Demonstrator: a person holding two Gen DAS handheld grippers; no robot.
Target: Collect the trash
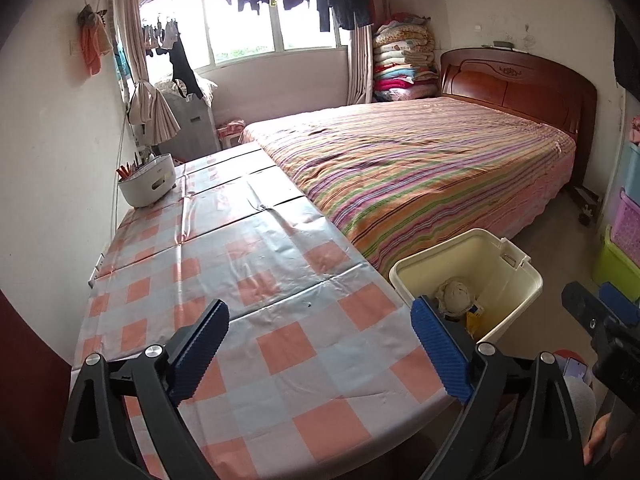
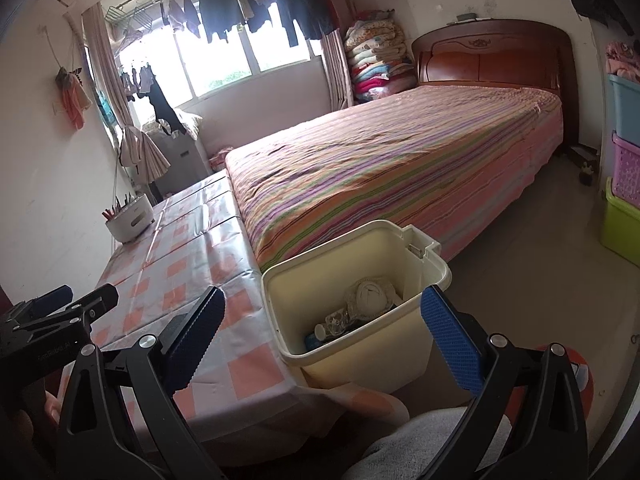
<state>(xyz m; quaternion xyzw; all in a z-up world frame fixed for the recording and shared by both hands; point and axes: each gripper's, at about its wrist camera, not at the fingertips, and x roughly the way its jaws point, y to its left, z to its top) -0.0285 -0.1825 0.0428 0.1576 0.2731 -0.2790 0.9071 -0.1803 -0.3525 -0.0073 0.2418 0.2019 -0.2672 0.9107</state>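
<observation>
**Both grippers open and empty above the checked surface, trash in the bin**

The left gripper [image 1: 320, 350] fills the bottom of the left wrist view with its jaws spread wide and nothing between them. Beneath it lies the surface [image 1: 248, 280], covered in a shiny orange-and-white checked cloth. The right gripper [image 2: 340, 340] sits at the bottom of the right wrist view, jaws also wide apart and empty; part of it shows at the lower right edge of the left view, and part of the left gripper at the lower left edge of the right view.

Just right of the surface's near corner stands the cream bin [image 2: 404, 356], its rim [image 1: 476, 236] in the lower right of the left view. In the right view it sits at lower centre, between the gripper's fingers. Inside lies the trash [image 2: 370, 296]: a crumpled pale wad, clear wrapping, and a blue item near the bottom.

At the far left of the surface, against the wall, rests a white pot [image 1: 146, 184] holding pens. The bed [image 1: 420, 168], with a striped cover, runs along the surface's right side through the middle of both views. Stacked plastic boxes [image 2: 626, 184] stand at the right edge.
</observation>
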